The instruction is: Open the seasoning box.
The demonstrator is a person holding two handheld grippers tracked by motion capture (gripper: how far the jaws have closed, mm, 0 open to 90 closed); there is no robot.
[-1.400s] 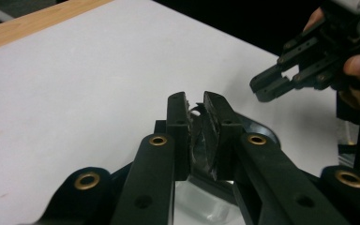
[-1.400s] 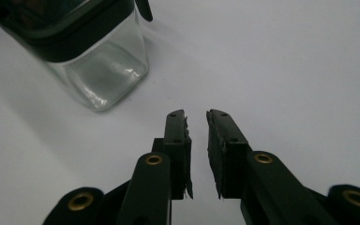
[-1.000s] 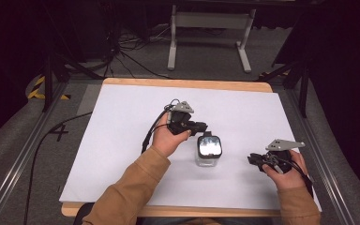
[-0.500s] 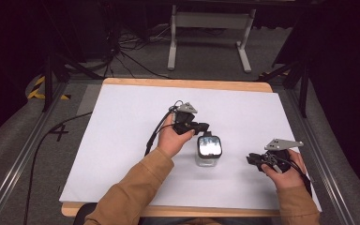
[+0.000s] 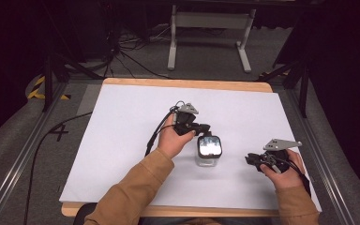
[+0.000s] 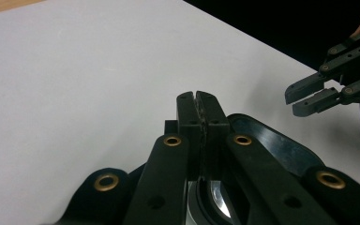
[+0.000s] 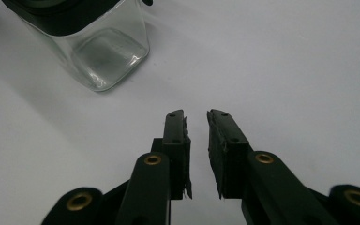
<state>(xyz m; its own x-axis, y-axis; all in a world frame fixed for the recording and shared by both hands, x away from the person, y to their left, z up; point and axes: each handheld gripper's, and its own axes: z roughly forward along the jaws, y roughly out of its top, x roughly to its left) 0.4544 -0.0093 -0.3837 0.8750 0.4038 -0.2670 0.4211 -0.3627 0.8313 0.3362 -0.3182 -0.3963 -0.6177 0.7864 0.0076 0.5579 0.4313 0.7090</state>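
Going left to right: the left gripper [image 5: 205,127] sits just over the back edge of the jar's black lid [image 5: 209,146]. In the left gripper view its 2 jaws are pressed flat together, having just finished closing, and I can't see anything pinched between them; the shiny lid rim [image 6: 281,145] is right underneath and to the side. So shut, but holding nothing as far as I can tell.

The glass jar [image 5: 207,152] stands upright near the middle of the white table [image 5: 122,140], square clear body, lid on top.

The right gripper [image 5: 252,159] rests low, off to the jar's right and apart from it. In the right gripper view its jaws stand a narrow gap apart with only bare table between, and the jar [image 7: 101,54] sits ahead of them, up and to the left.

What could go wrong, my guess: the closed left tips missed the lid edge, so any twist or lift would just skid off that slick surface. Nothing's bracing the glass either, since the right jaws are too narrow to take it, so a sideways shove from the left could slide or tip the jar.
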